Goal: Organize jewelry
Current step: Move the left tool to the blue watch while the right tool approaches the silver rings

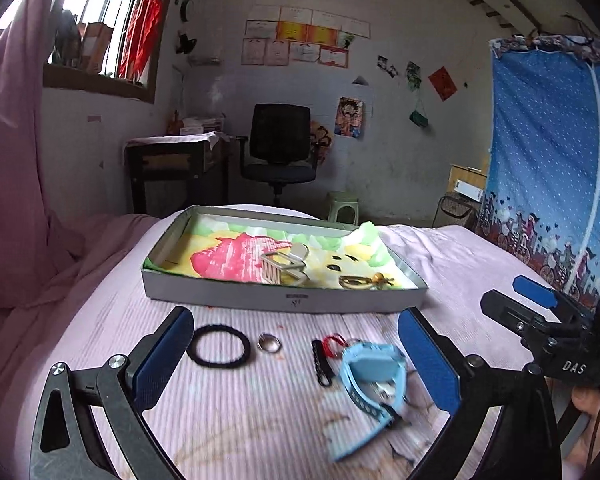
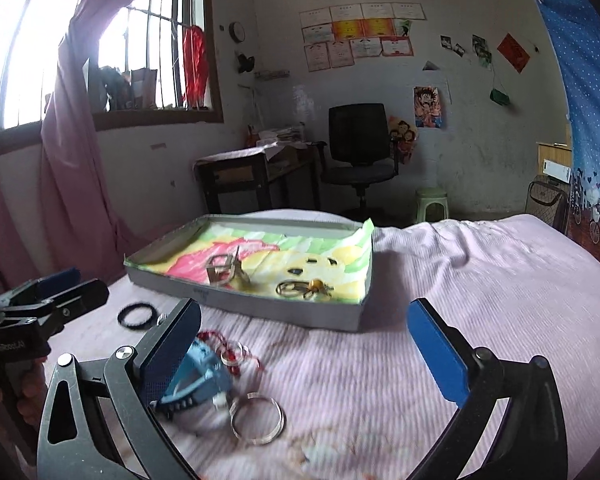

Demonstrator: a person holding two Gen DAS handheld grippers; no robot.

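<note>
Left wrist view: left gripper (image 1: pixel 296 360) jaws spread wide, nothing clamped, blue pads either side of the loose items on the pink bedspread (image 1: pixel 440 264). Landmark is the grey tray (image 1: pixel 228 292), lined with a cartoon cloth (image 1: pixel 228 256); inside it a silver buckle-like piece (image 1: pixel 284 262) near the middle and a gold ring cluster (image 1: pixel 358 281) toward its right end. In front of the tray, on the bedspread: black hair tie (image 1: pixel 219 346), small silver ring (image 1: pixel 269 343) just right of it, black chain with red cord (image 1: pixel 324 354), then a light blue watch (image 1: pixel 374 380) nearest the camera, blurred. Right gripper (image 1: pixel 512 294) sits right of the tray, jaws apart, empty. Right wrist view: right gripper (image 2: pixel 304 344) jaws wide apart, nothing between the pads. Blue watch (image 2: pixel 198 376) lies in front of the tray (image 2: pixel 300 314), right against the left pad; whether touching, cannot tell. Clear bangle (image 2: pixel 257 420) just beside the watch, red cord ring (image 2: pixel 232 354) between watch and tray. Hair tie (image 2: pixel 137 314) off the tray's left front corner. Left gripper (image 2: pixel 66 286) further left of it, jaws apart.
</note>
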